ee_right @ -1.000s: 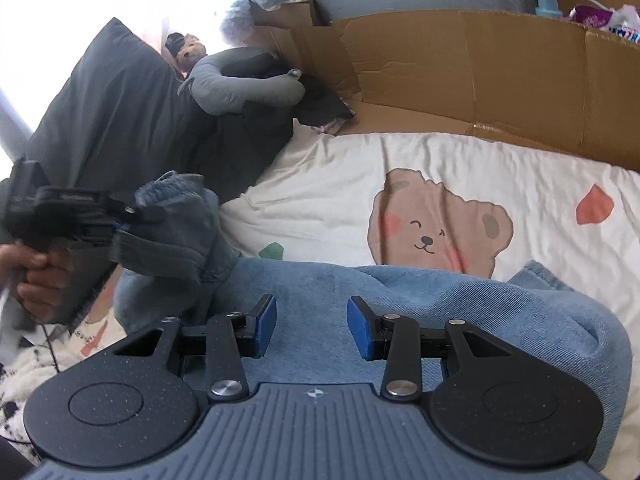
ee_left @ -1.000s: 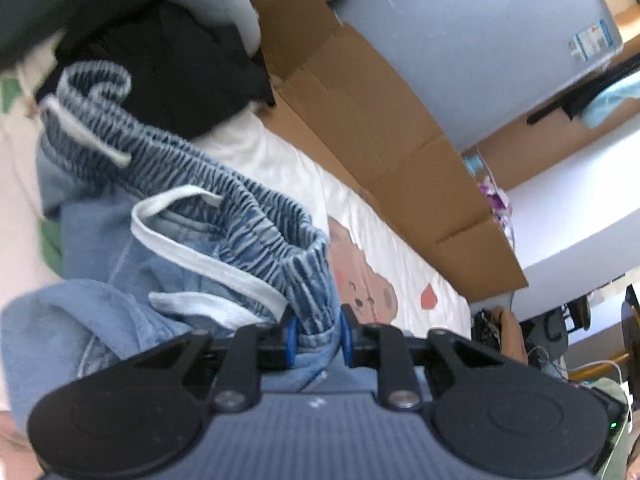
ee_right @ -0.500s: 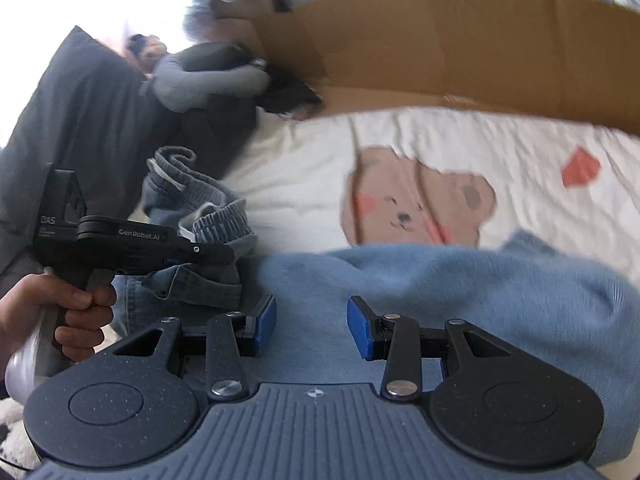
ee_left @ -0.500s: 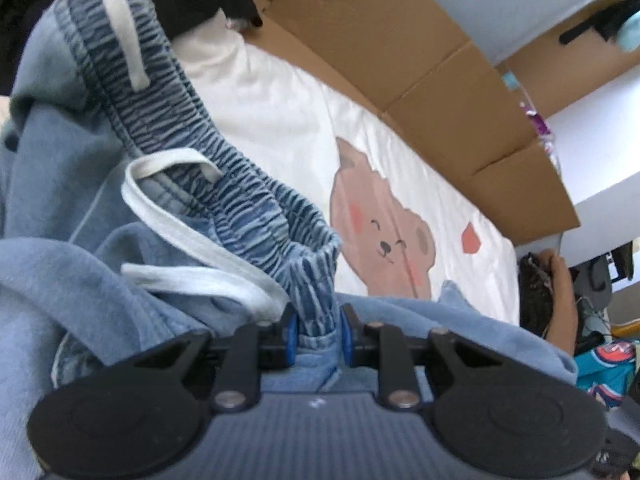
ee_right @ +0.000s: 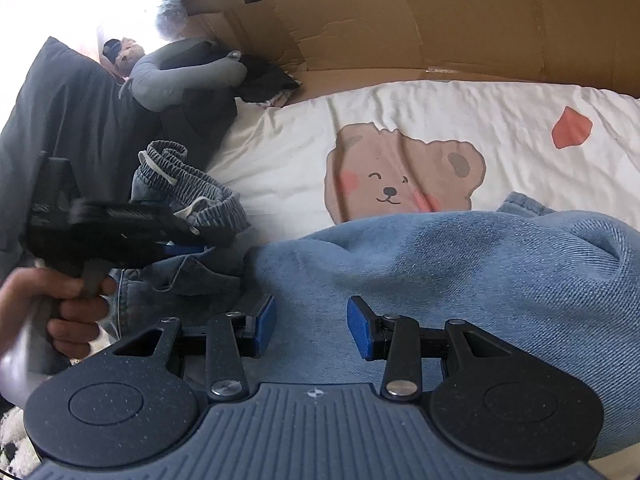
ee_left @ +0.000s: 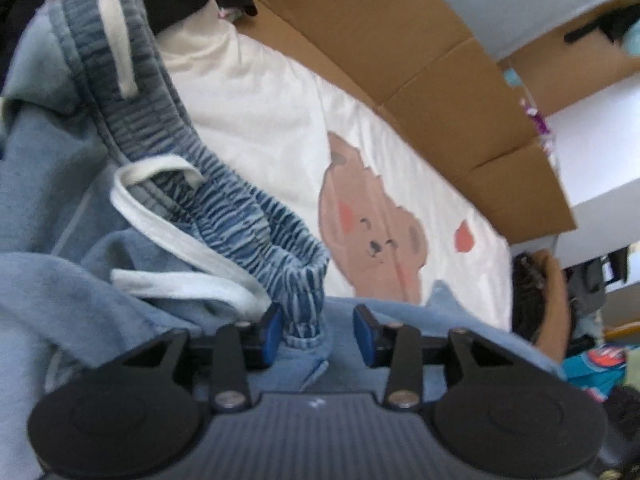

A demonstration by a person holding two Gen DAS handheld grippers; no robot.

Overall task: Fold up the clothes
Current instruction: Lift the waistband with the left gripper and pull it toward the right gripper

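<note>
Our left tool (ee_left: 316, 330) is spread, waistband (ee_left: 302, 280) loose between its pads; right tool (ee_right: 311, 326) spread over the jeans (ee_right: 460, 272), bunched on the bed (ee_right: 420, 104). Mid-fold, likely; next we regrip an edge and flatten.

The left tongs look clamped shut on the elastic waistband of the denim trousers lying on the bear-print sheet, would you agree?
Not quite: the left tongs are open, their blue pads spread apart, with the elastic waistband loose between them against one pad only. The left wrist view shows this. The rest holds: the denim trousers lie on the bear-print sheet.
</note>
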